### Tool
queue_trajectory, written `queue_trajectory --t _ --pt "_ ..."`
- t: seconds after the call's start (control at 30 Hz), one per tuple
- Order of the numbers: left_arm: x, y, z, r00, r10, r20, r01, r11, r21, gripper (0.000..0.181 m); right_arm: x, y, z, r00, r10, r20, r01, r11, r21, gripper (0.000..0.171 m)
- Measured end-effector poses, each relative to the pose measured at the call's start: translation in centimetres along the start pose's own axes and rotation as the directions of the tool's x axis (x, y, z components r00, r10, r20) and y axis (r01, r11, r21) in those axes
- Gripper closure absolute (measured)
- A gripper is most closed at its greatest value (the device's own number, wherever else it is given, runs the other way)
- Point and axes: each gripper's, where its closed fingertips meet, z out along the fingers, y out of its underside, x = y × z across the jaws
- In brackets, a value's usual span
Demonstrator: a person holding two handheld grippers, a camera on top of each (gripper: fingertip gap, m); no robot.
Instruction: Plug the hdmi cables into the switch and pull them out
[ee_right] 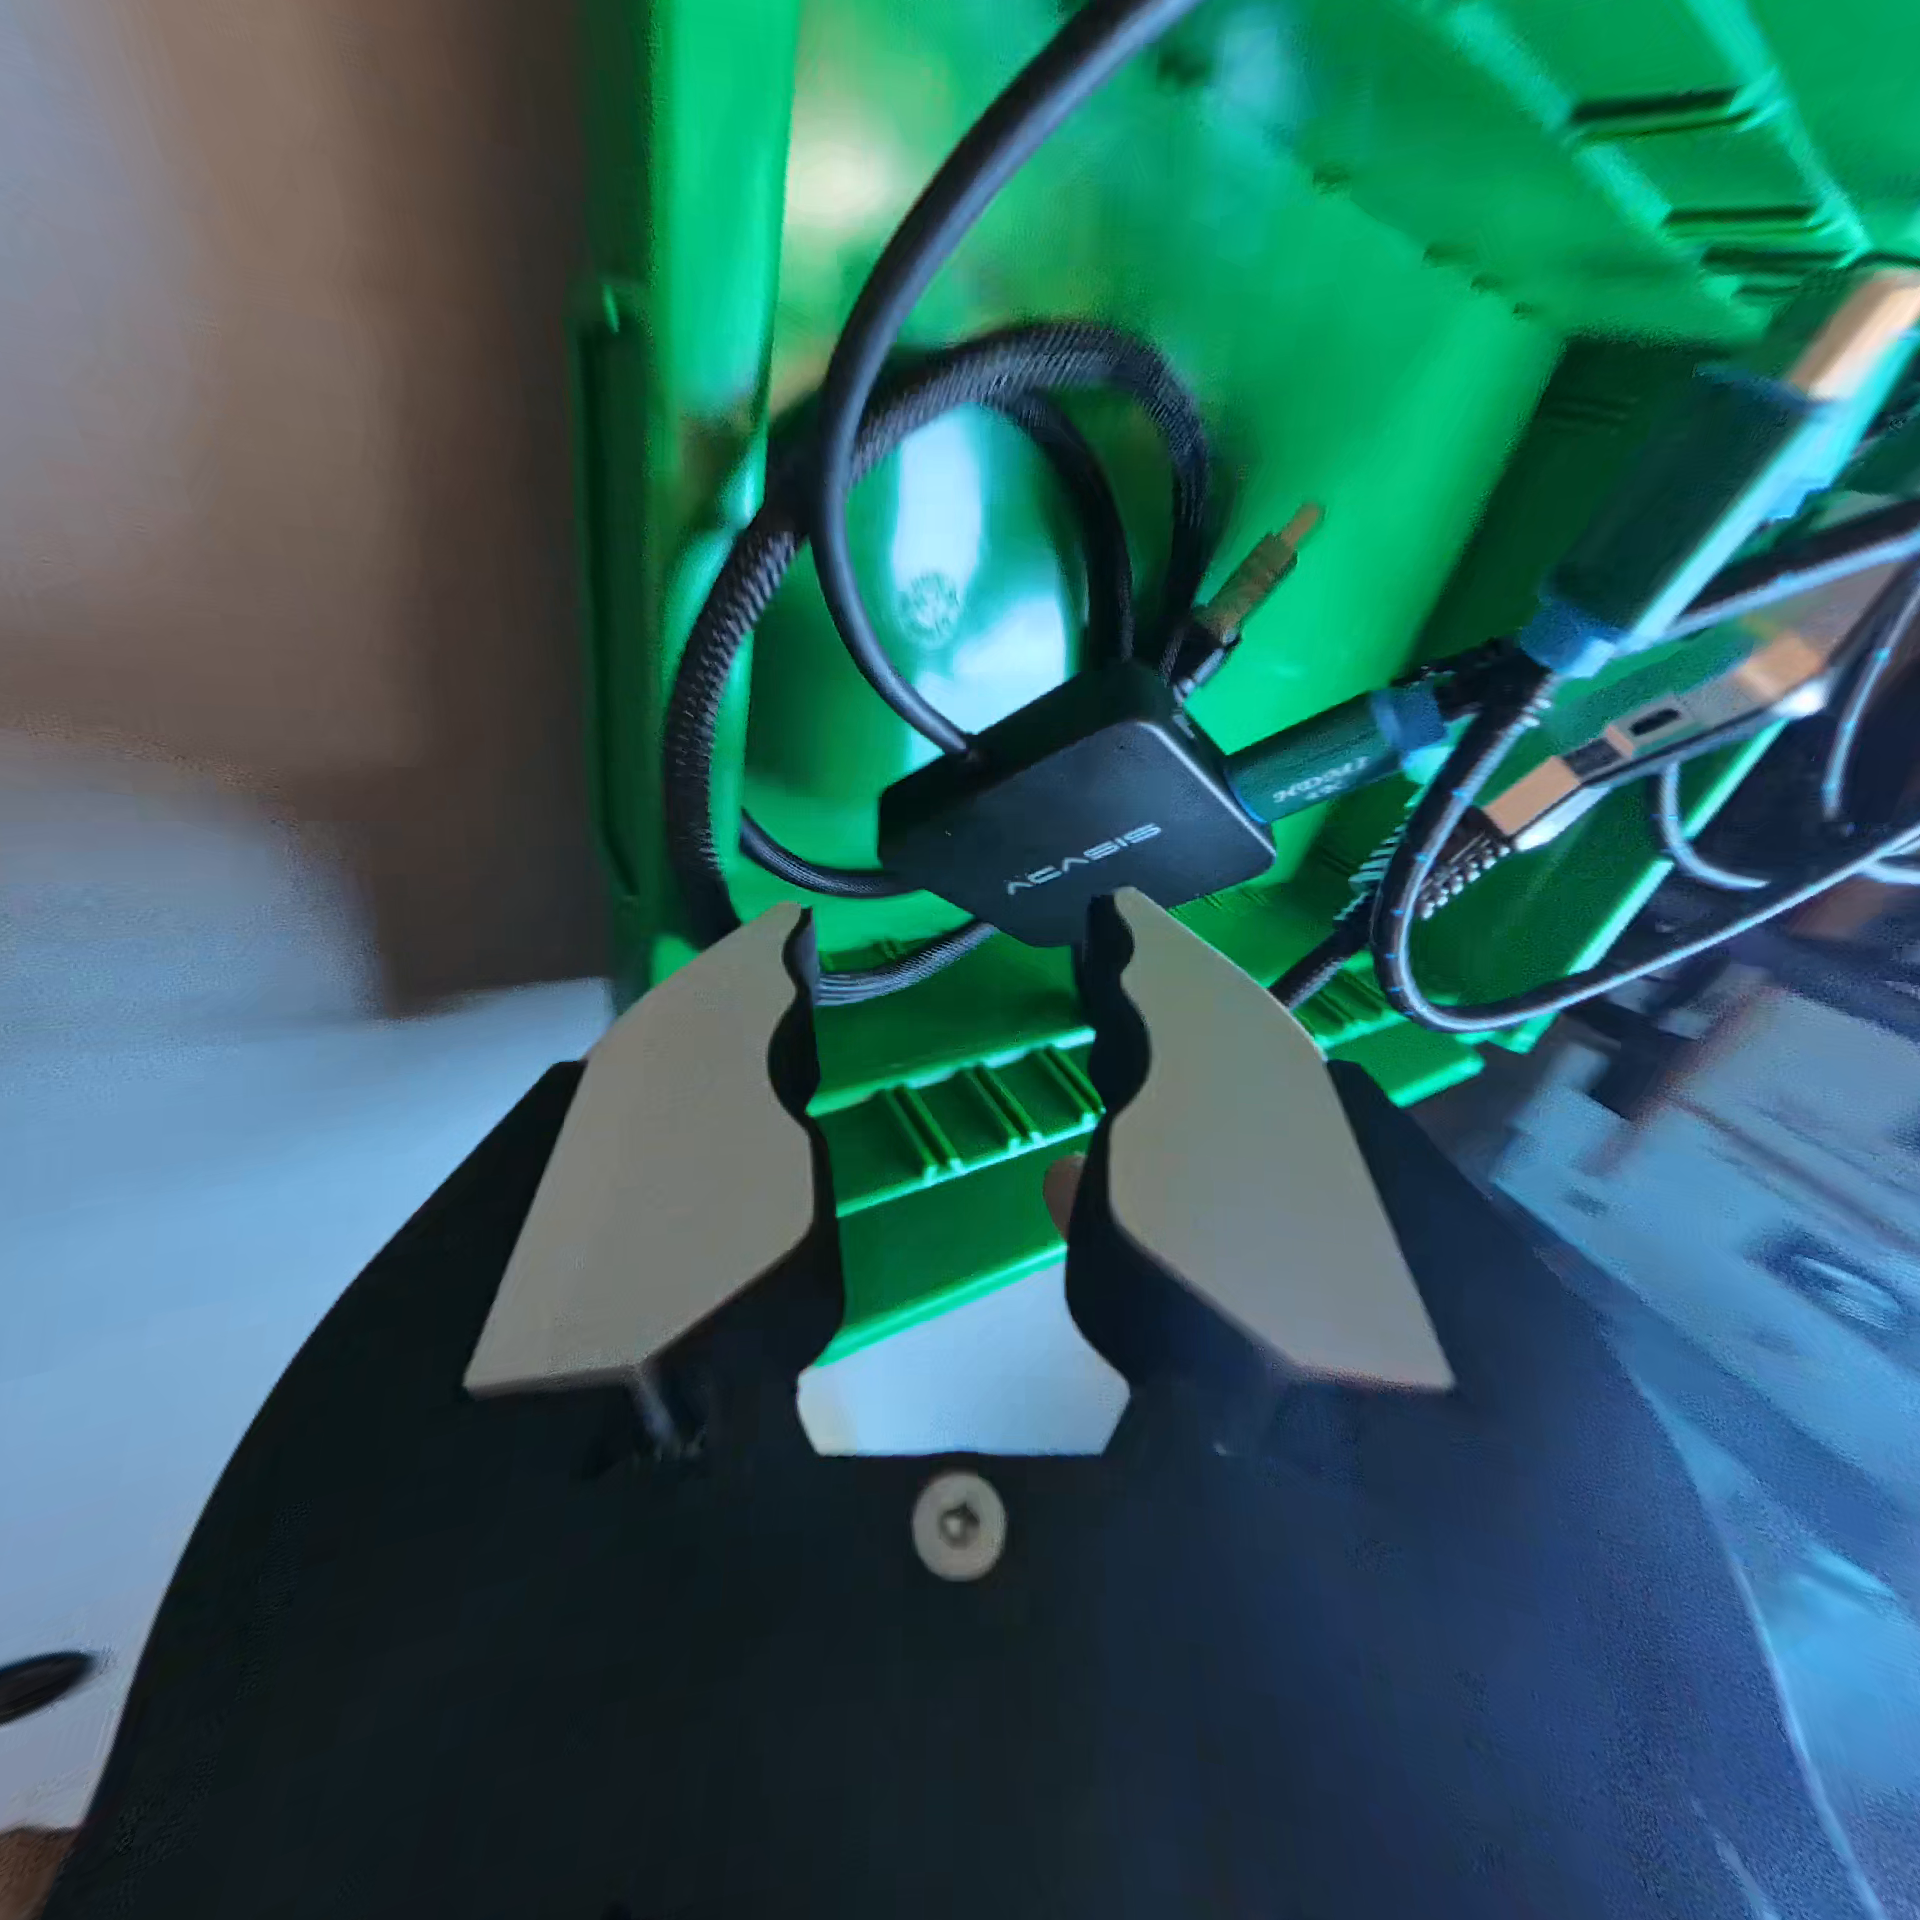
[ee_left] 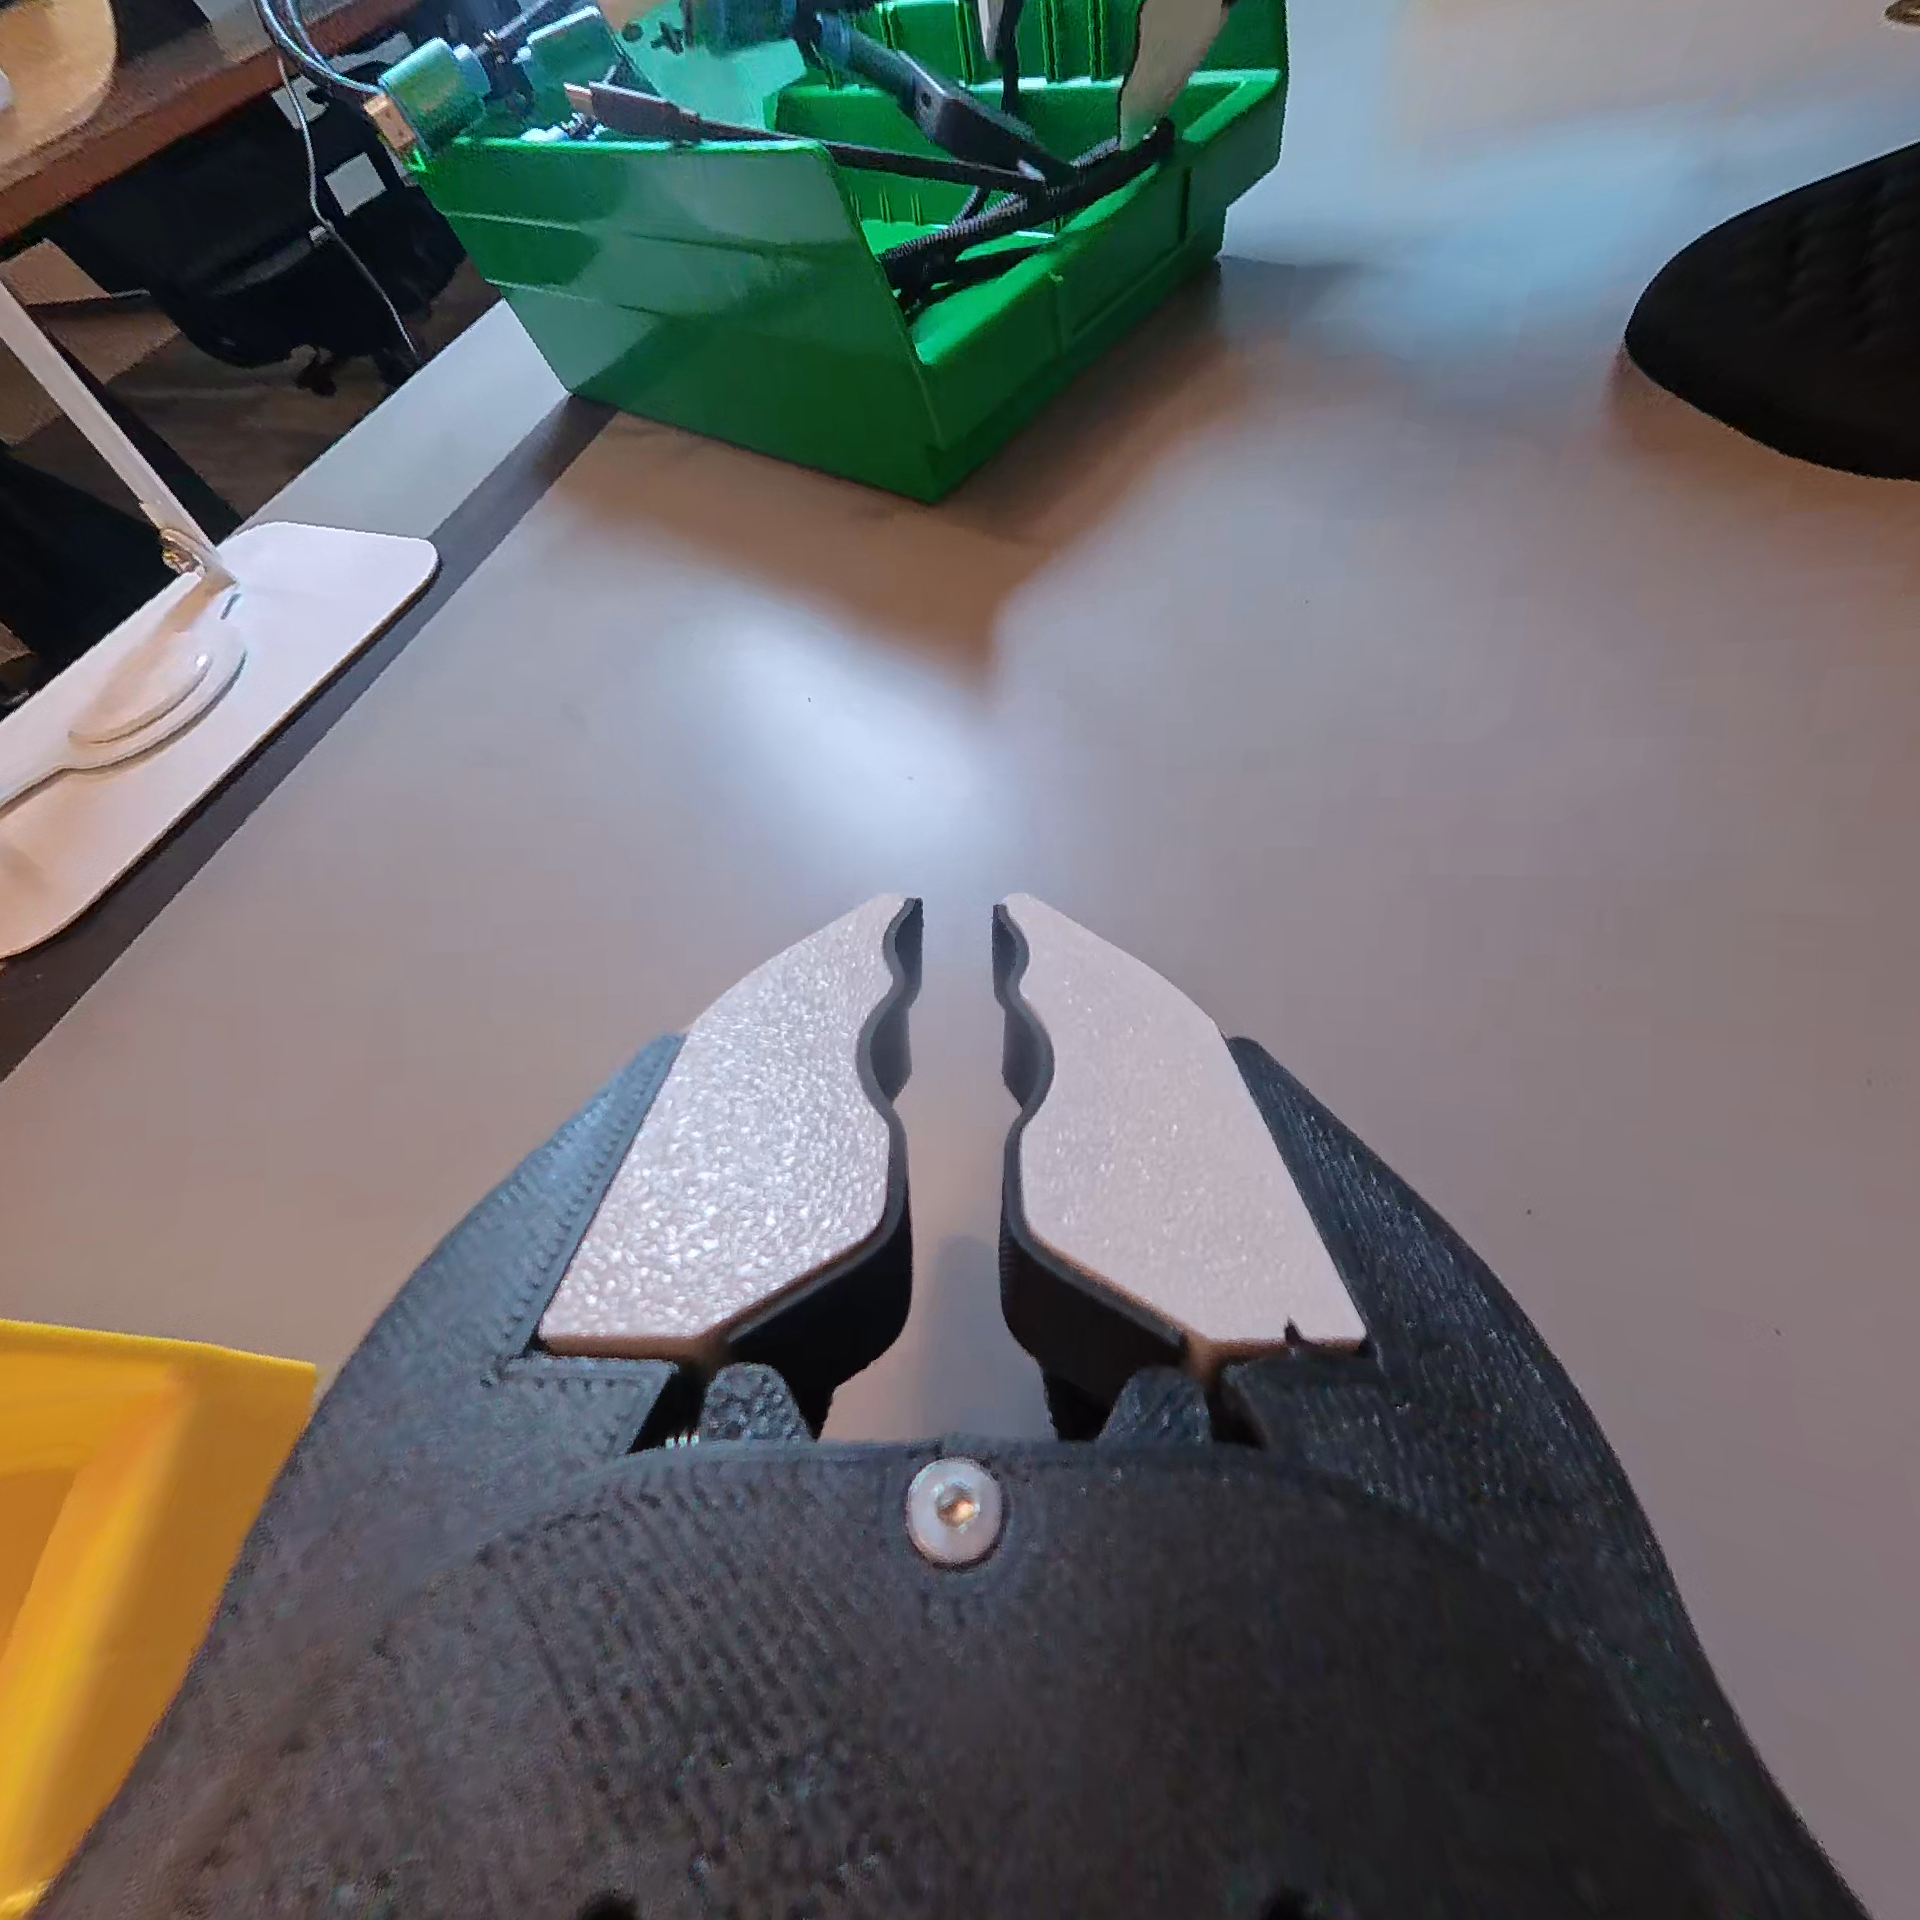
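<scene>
Because the cables and the switch (ee_right: 1075, 816) are kept together in the green bin (ee_right: 1351, 343), the right gripper (ee_right: 951, 914) has its fingers (ee_right: 665, 1132) reaching into that bin, spread apart and holding nothing. The switch, a small black box, sits just beyond the fingertips at about 1 o'clock, its near corner almost at the tip of the right-hand finger (whether they touch I cannot tell). One cable plug (ee_right: 1320, 774) with a teal body already seems seated in the switch's side at 3 o'clock, and thin black cords (ee_right: 935, 343) loop up from it toward 12 o'clock. More loose plugs (ee_right: 1704, 707) lie farther out at 2 o'clock.

The left gripper (ee_left: 956, 914) waits low over the bare tabletop (ee_left: 1351, 727), probably parked until a second hold is needed; its fingers (ee_left: 748, 1143) are nearly together with a narrow gap, empty. From there the bin is well off at 12 o'clock, a yellow bin (ee_left: 104, 1558) at 8 o'clock.
</scene>
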Motion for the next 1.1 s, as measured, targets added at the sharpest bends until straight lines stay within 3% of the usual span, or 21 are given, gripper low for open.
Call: queue_trajectory --t 0.17,0.3,0.4,0.5,0.57,0.67,0.73,0.83,0.9,1.0,1.1 --pt "0.2 0.0 0.2 1.0 0.014 0.001 -0.014 1.0 -0.004 0.168 1.0 -4.4 -5.4 0.971 0.2 0.134 -0.237 0.892 0.385 0.127" --pt "0.0 -0.2 0.1 1.0 0.003 0.01 -0.003 1.0 0.005 0.168 1.1 -7.6 -5.7 0.946 0.276 0.17 -0.325 0.797 0.509 0.138" --pt "0.0 0.0 0.1 1.0 -0.004 0.014 0.004 1.0 -0.002 0.168 0.7 -9.4 -3.4 0.878 0.372 0.301 -0.477 0.738 0.478 0.143" --pt "0.0 0.1 0.1 1.0 0.008 0.019 -0.008 1.0 -0.009 0.169 1.5 -9.5 -0.6 0.843 0.442 0.307 -0.537 0.734 0.416 0.162" --pt "0.0 0.3 0.1 1.0 0.013 0.02 -0.013 1.0 -0.016 0.169 2.0 -8.2 1.2 0.846 0.474 0.244 -0.531 0.783 0.323 0.162" --pt "0.1 0.4 0.2 1.0 0.015 0.016 -0.014 1.0 -0.024 0.169 1.1 -7.9 2.1 0.839 0.468 0.277 -0.53 0.817 0.225 0.16" --pt "-0.1 0.4 0.1 0.999 0.019 0.028 -0.018 0.999 -0.027 0.168 1.9 -8.1 1.2 0.853 0.46 0.245 -0.516 0.813 0.27 0.147" --pt "-0.8 0.1 -0.4 0.998 0.005 0.07 -0.005 1.0 -0.013 0.164 3.1 -9.0 -2.3 0.808 0.49 0.327 -0.588 0.692 0.418 0.135" --pt "-1.8 -0.2 -0.9 0.993 -0.009 0.114 0.009 1.0 0.003 0.16 3.5 -8.4 -4.8 0.824 0.469 0.317 -0.566 0.649 0.509 0.135" --pt "-3.8 -0.5 -2.5 0.98 -0.03 0.197 0.026 0.999 0.021 0.154 -0.2 -6.4 -6.5 0.886 0.337 0.317 -0.459 0.735 0.499 0.145" --pt "-5.6 -0.8 -4.5 0.962 -0.073 0.263 0.058 0.996 0.062 0.155 -5.2 -4.3 -5.1 0.924 0.227 0.307 -0.343 0.846 0.407 0.157"
